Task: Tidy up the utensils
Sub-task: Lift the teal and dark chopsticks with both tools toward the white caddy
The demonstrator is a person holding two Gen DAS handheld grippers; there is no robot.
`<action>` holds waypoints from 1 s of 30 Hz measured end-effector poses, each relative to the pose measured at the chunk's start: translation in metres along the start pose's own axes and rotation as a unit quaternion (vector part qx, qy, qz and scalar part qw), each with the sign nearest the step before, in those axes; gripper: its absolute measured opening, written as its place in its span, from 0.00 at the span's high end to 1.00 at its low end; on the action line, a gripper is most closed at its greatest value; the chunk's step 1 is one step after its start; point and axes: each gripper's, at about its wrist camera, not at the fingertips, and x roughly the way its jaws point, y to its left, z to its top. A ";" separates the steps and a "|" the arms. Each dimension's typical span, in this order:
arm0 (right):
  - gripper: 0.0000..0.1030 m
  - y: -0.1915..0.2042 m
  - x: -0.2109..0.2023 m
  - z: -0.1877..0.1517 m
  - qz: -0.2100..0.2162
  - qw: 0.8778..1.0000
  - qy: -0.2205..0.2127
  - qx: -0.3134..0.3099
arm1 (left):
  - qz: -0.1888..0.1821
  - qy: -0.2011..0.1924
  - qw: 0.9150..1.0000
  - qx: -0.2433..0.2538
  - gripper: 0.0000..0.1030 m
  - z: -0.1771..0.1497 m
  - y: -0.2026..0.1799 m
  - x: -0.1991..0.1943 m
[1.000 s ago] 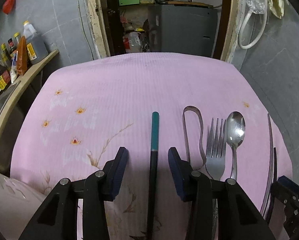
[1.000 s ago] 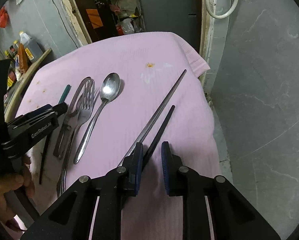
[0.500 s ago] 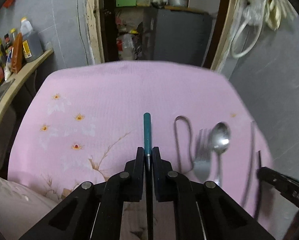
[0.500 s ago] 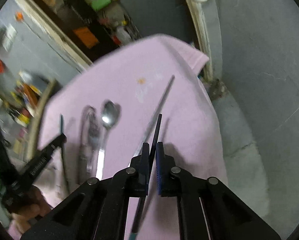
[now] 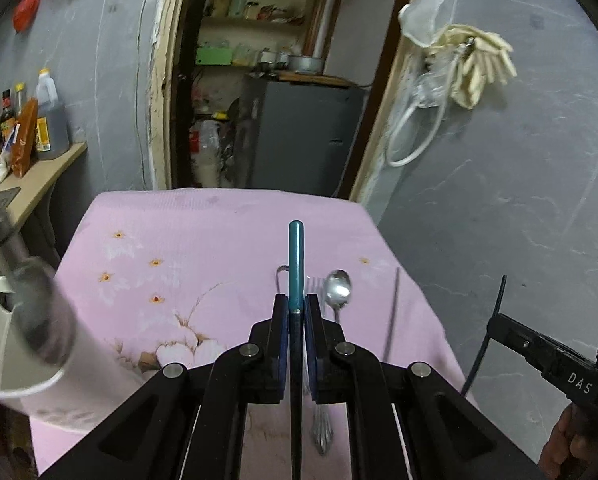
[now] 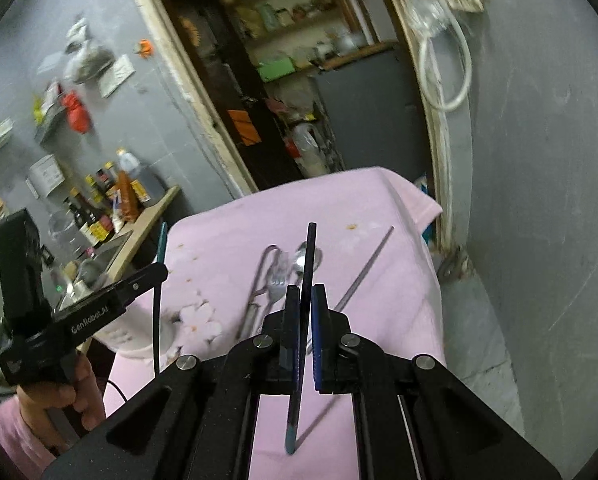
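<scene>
Lifted off the cloth (image 5: pixel 203 240), both chopsticks (image 5: pixel 296 264) (image 6: pixel 309 264) sit clamped in our grippers (image 5: pixel 296 312) (image 6: pixel 302 304), ready for stowing.

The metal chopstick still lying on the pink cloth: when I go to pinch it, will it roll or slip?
The metal chopstick looks thin, smooth and shiny, so it may well slip between the pads. It lies flat on the soft pink cloth, which probably damps rolling. It looks straight and stiff, unlikely to flex; pinched near one end it may pivot, as the black chopstick angles in the right gripper.
</scene>
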 end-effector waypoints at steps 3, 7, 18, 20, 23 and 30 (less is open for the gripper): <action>0.96 0.012 -0.018 0.000 -0.001 1.000 -0.010 -0.013 | -0.012 -0.004 1.000 -0.002 0.92 -0.005 0.005 -0.019; 0.96 0.036 -0.037 0.009 0.006 0.999 -0.030 -0.030 | -0.018 -0.022 1.000 -0.010 0.92 -0.009 0.020 -0.052; 0.96 0.144 -0.067 0.061 0.125 0.982 -0.106 -0.097 | 0.010 -0.136 0.988 -0.072 0.92 0.024 0.092 -0.146; 0.96 0.166 -0.067 0.072 0.151 0.975 -0.121 -0.110 | 0.023 -0.155 0.985 -0.077 0.92 0.032 0.106 -0.159; 0.96 0.199 -0.062 0.080 0.171 0.966 -0.138 -0.133 | 0.050 -0.187 0.978 -0.079 0.92 0.043 0.130 -0.177; 0.96 0.249 -0.041 0.079 0.172 0.957 -0.151 -0.178 | 0.107 -0.237 0.959 -0.114 0.92 0.055 0.196 -0.187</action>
